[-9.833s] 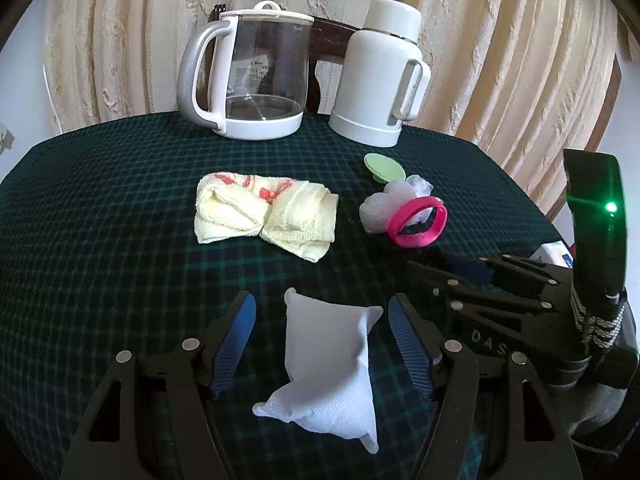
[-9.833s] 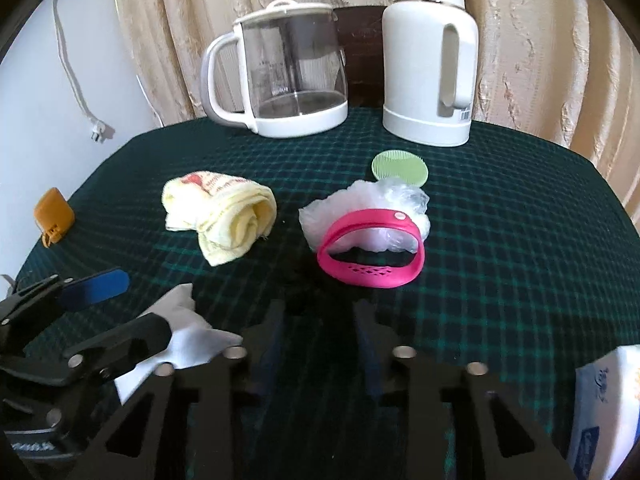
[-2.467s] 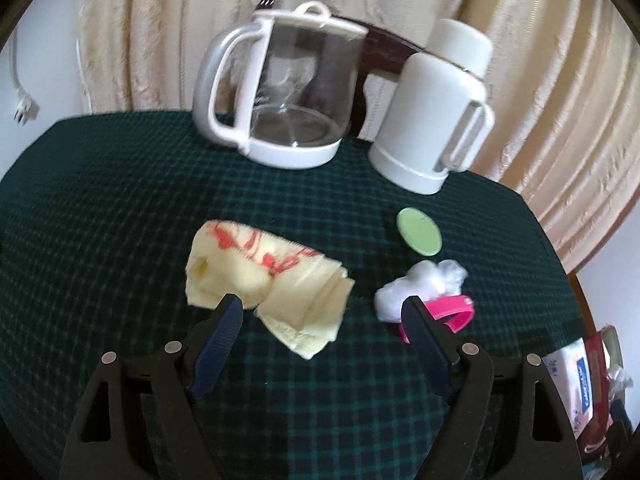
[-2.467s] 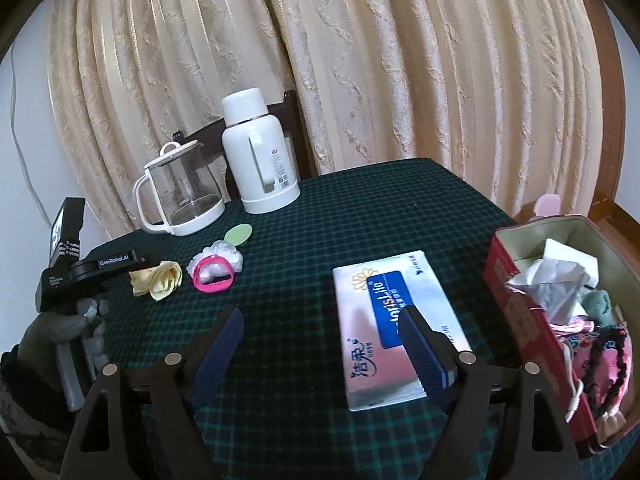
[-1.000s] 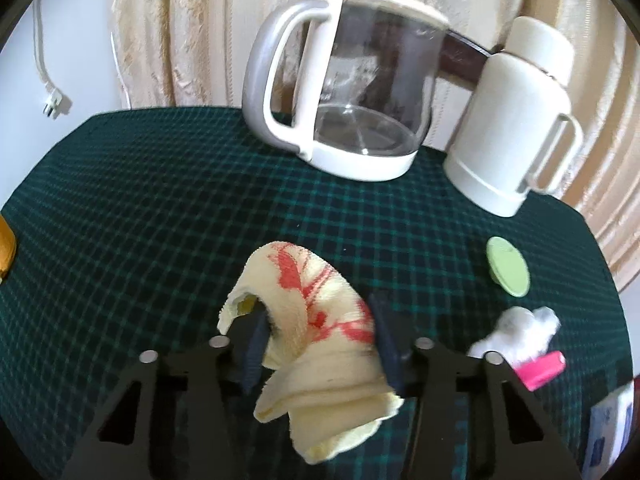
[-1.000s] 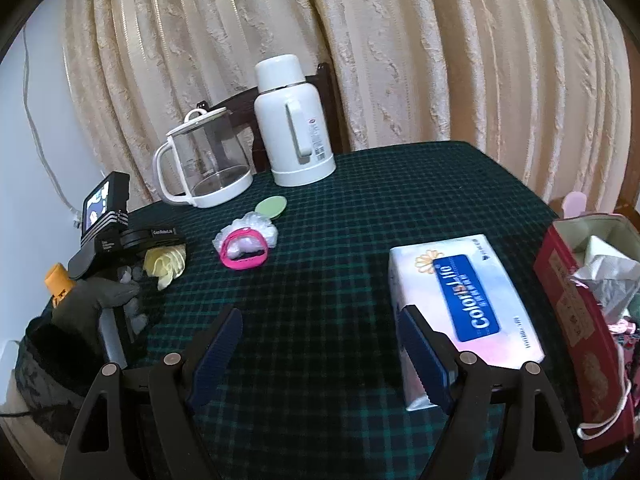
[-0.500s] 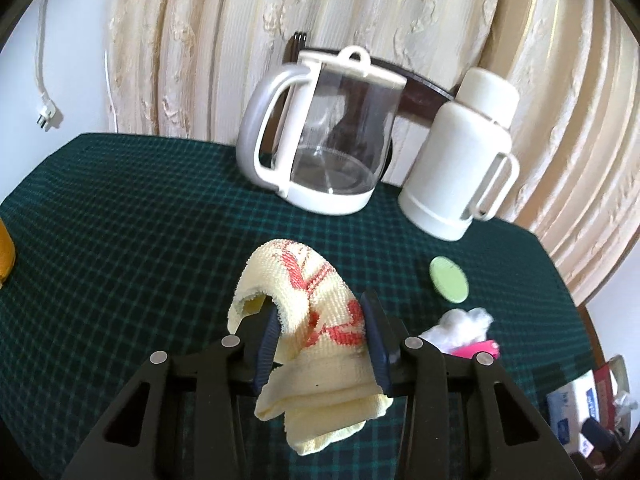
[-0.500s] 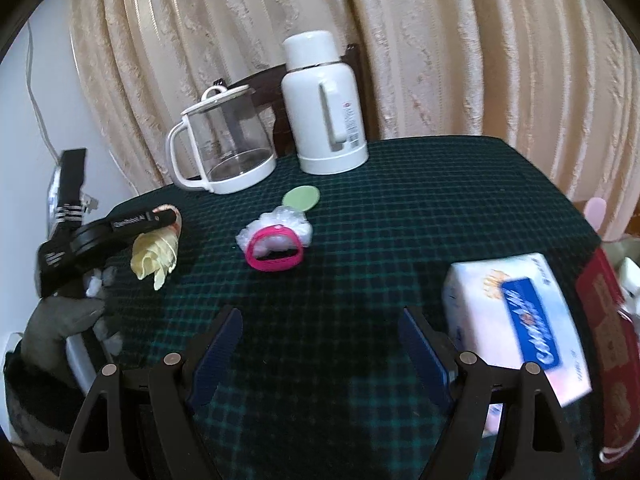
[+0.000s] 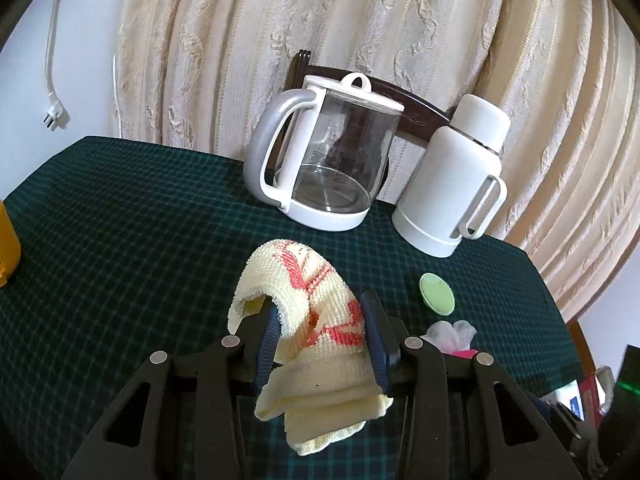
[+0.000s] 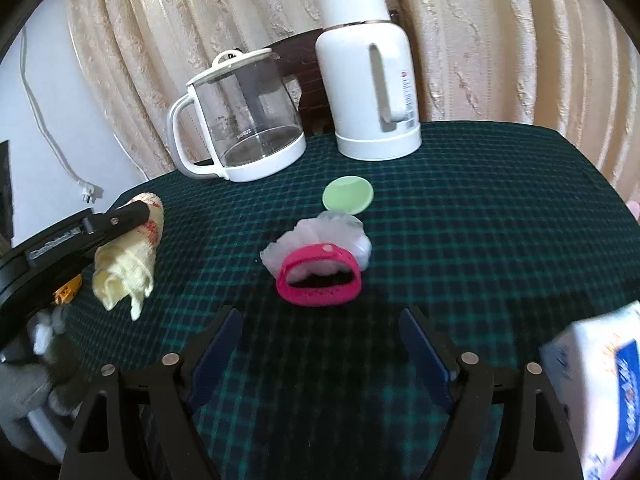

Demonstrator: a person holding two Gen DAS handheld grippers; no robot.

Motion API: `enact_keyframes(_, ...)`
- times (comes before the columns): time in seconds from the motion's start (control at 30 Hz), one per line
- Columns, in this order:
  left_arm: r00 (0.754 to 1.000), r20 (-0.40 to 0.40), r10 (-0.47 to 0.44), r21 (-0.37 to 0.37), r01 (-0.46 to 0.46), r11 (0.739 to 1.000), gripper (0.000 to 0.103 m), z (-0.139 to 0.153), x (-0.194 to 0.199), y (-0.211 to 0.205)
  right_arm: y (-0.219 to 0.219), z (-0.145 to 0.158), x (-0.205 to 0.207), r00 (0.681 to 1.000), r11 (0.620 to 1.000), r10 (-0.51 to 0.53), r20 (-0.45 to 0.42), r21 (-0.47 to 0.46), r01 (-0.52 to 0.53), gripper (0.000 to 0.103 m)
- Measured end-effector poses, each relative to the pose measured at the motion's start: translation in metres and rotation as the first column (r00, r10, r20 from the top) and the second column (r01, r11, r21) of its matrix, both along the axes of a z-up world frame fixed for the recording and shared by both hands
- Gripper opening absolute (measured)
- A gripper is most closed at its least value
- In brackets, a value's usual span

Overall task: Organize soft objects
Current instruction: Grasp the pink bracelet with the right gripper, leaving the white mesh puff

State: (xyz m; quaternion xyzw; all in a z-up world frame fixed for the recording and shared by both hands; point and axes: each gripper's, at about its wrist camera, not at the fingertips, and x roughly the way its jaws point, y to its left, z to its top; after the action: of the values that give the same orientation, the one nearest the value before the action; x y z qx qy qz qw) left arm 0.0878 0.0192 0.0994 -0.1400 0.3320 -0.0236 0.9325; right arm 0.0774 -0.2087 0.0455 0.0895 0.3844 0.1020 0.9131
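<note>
My left gripper is shut on a yellow towel with red print and holds it lifted above the green checked table; the towel hangs down between the fingers. In the right wrist view the same towel hangs from the left gripper at the left. My right gripper is open and empty, just in front of a pink wristband that lies against a white mesh puff. A green round pad lies behind them.
A glass kettle and a white thermos stand at the table's back by the curtain. A tissue pack lies at the right front. An orange object sits at the left edge.
My left gripper has closed on the yellow towel and lifted it off the table. My right gripper has swung left and closer to the pink wristband and puff.
</note>
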Motion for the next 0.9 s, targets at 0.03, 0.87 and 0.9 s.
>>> enact_keyframes(0.03,1.000,0.000,0.001,-0.002,-0.001,1.000,0.041,0.000,0.000,0.001,0.002,-0.002,0.004,1.000,1.000,0.000,-0.001,0.000,0.000,0.088)
enact_keyframes(0.87,0.999,-0.031,0.011,-0.026,-0.012,1.000,0.041,-0.008,0.004,0.005,0.014,-0.021,0.037,0.999,1.000,0.020,-0.045,-0.016,-0.021,0.056)
enact_keyframes(0.9,0.999,-0.030,0.011,-0.027,-0.011,1.000,0.041,-0.008,0.004,0.005,0.014,-0.019,0.035,0.999,1.000,0.019,-0.041,-0.014,-0.020,0.056)
